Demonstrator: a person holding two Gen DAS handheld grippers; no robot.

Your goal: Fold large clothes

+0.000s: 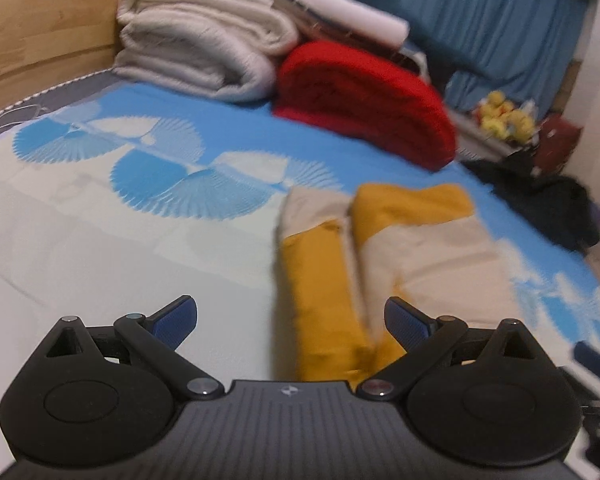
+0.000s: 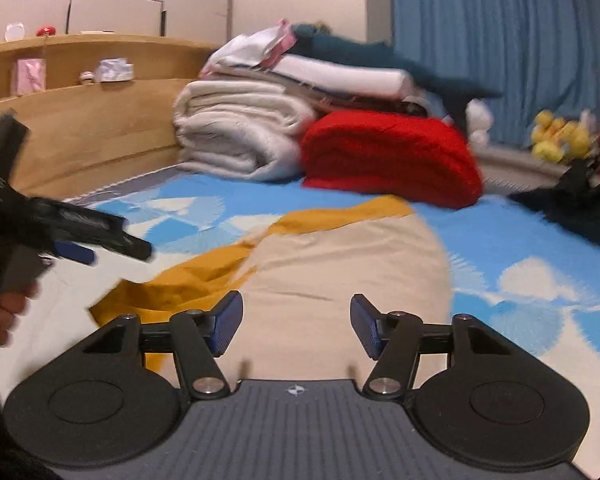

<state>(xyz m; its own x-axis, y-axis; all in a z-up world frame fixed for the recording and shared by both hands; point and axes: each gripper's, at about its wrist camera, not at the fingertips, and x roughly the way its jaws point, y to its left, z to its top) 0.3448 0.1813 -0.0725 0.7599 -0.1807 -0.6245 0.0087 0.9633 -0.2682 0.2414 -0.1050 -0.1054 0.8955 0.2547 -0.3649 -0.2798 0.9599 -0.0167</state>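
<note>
**On the bed: a folded yellow and cream top, both grippers open above it**

On the blue and white bed sheet [image 1: 100, 240] lies the yellow and cream garment [image 1: 380, 256]. It is folded into a neat flat bundle, with 2 yellow sleeves lying side by side on top.

From the left wrist view, the left gripper [image 1: 291, 320] has its jaws wide apart, with nothing held. The garment lies just ahead of it and a bit to the right, under the right finger. The blue pads [image 1: 180, 322] do not touch the cloth.

From the right wrist view, the right gripper [image 2: 296, 326] also has its jaws apart and holds nothing. The cream part of the garment [image 2: 340, 264] is right in front of it and under it. The left gripper [image 2: 84, 240] shows at the left edge, blurred, held in a hand [image 2: 4, 308].

Farther back sit a folded white blanket [image 1: 196, 44] and a folded red blanket [image 1: 364, 104], touching each other. More folded cloth is piled on top behind them. A wooden headboard [image 2: 92, 128] stands at the back, and a blue curtain [image 2: 492, 40] hangs on the right. Yellow plush toys [image 2: 556, 140] sit near the curtain. A dark cloth heap [image 1: 548, 200] lies at the right edge of the bed. Nothing lies between the grippers and the garment.
</note>
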